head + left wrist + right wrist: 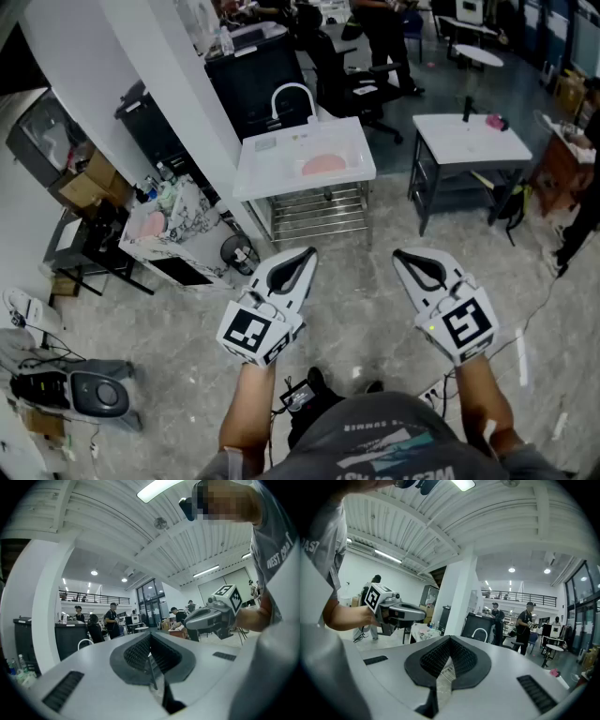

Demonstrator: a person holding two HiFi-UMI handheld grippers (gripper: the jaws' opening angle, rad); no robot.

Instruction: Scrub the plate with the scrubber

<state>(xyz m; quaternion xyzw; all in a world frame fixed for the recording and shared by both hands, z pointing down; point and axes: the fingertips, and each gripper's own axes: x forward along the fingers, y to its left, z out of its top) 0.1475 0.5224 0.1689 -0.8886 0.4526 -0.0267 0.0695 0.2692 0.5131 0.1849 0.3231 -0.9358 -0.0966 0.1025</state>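
While you hold both grippers level above the mottled stone floor (361, 300), the entries read as follows. Left gripper (308, 252): pale grey moulded shell, black ribbed fingers (138, 651) pressed together on nothing. Right gripper (399, 254): same build, ribbed fingers (433, 658) likewise closed and empty. Plate (323, 165): round, pink, lying in the white rectangular sink (364, 155) ahead of you, well apart from both grippers, below an arched white tap (292, 90). Slatted metal rack (319, 216): under the sink.

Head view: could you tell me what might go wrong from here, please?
Both the left tongs and right tongs are shut and empty, so they must open before gripping anything. The plate lies in the sink near a faucet that a reaching arm could knock. No scrubber is clearly visible.
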